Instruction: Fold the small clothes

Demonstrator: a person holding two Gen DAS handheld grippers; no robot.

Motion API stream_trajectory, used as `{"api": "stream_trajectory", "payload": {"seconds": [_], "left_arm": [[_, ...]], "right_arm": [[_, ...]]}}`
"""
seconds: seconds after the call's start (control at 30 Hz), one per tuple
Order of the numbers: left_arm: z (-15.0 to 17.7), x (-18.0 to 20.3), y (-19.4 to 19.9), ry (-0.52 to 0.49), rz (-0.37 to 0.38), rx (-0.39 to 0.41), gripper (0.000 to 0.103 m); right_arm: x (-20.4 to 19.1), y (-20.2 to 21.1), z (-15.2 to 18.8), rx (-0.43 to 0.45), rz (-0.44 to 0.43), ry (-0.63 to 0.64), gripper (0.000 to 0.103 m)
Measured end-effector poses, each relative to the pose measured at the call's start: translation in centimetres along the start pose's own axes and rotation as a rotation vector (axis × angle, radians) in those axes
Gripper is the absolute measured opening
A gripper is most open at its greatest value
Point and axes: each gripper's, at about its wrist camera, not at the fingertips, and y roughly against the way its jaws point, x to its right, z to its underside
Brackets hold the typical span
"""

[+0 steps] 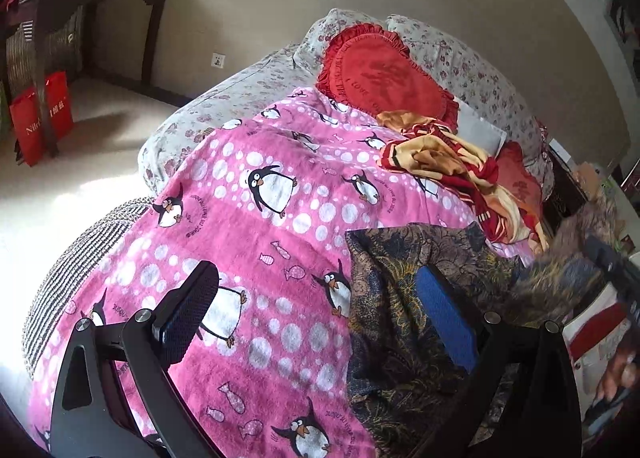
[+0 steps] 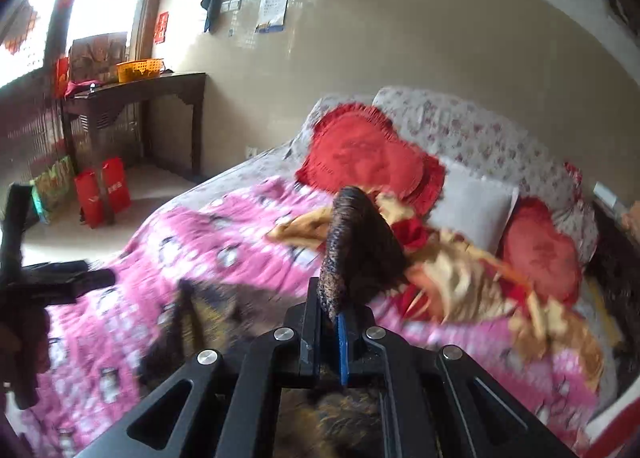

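A dark patterned garment (image 1: 404, 278) in brown, blue and gold lies on the pink penguin blanket (image 1: 260, 194) covering the bed. My left gripper (image 1: 320, 314) hovers open over the garment's left edge. Its blue-padded finger (image 1: 444, 318) is above the cloth and the other finger (image 1: 192, 310) is above the blanket, with nothing clamped. The garment's right side (image 1: 568, 266) is lifted and blurred. My right gripper (image 2: 330, 322) is shut on a fold of the dark garment (image 2: 356, 242), which sticks up from the jaws. The rest of the garment (image 2: 224, 310) hangs below, blurred.
A crumpled yellow and red cloth (image 1: 452, 162) lies beyond the garment, near red heart pillows (image 1: 384, 74) and a white pillow (image 2: 472, 210) at the head of the bed. A dark side table (image 2: 136, 94) with an orange basket (image 2: 140, 69) and red bags (image 2: 104, 190) stand on the floor at left.
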Motion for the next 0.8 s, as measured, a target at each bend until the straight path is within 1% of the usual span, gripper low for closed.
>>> {"api": "stream_trajectory", "payload": {"seconds": [0.1, 0.13, 0.17, 0.23, 0.3, 0.33, 0.37, 0.4, 0.43, 0.5, 0.53, 0.6, 0.7, 0.77, 0.8], "left_arm": [[0.7, 0.2, 0.0, -0.022, 0.003, -0.029, 0.1], [1.1, 0.3, 0.1, -0.033, -0.002, -0.045, 0.1], [1.4, 0.4, 0.2, -0.042, -0.005, -0.055, 0.1], [2.2, 0.4, 0.6, -0.057, -0.004, -0.065, 0.1], [3.0, 0.3, 1.0, -0.068, 0.0, -0.08, 0.1], [3.4, 0.2, 1.1, -0.069, 0.006, -0.089, 0.1], [3.9, 0.2, 1.2, -0.072, 0.015, -0.102, 0.1], [4.3, 0.2, 1.2, -0.075, 0.022, -0.114, 0.1], [4.7, 0.3, 1.3, -0.08, 0.027, -0.123, 0.1], [5.7, 0.4, 1.3, -0.099, 0.027, -0.138, 0.1], [6.1, 0.5, 1.2, -0.111, 0.019, -0.145, 0.1], [7.0, 0.9, 0.7, -0.138, 0.007, -0.165, 0.1], [8.1, 1.9, -0.6, -0.174, 0.006, -0.207, 0.1], [8.8, 2.9, -1.9, -0.224, 0.002, -0.25, 0.1], [9.3, 3.5, -2.6, -0.259, -0.019, -0.27, 0.1]], "right_arm": [[-5.8, -1.8, 4.5, -0.114, -0.105, 0.02, 0.005], [-8.6, -3.0, 7.1, -0.172, -0.134, 0.039, 0.005], [-10.5, -3.9, 9.0, -0.214, -0.166, 0.033, 0.005], [-13.2, -4.8, 11.8, -0.269, -0.228, -0.001, 0.006], [-14.9, -4.7, 13.5, -0.301, -0.251, 0.01, 0.016], [-15.2, -4.4, 13.8, -0.306, -0.291, 0.019, 0.031], [-15.2, -3.7, 13.9, -0.301, -0.339, 0.021, 0.051], [-14.7, -2.7, 14.0, -0.293, -0.387, 0.015, 0.059], [-14.1, -1.6, 14.0, -0.285, -0.417, 0.005, 0.064], [-12.2, 0.3, 13.9, -0.278, -0.456, -0.02, 0.064], [-10.5, 1.3, 13.9, -0.276, -0.448, -0.042, 0.064], [-7.3, 2.9, 14.1, -0.27, -0.391, -0.077, 0.065], [-0.6, 4.7, 14.7, -0.277, -0.26, -0.139, 0.066], [3.3, 5.6, 15.3, -0.285, -0.191, -0.195, 0.066], [5.0, 5.9, 15.5, -0.288, -0.16, -0.233, 0.066]]}}
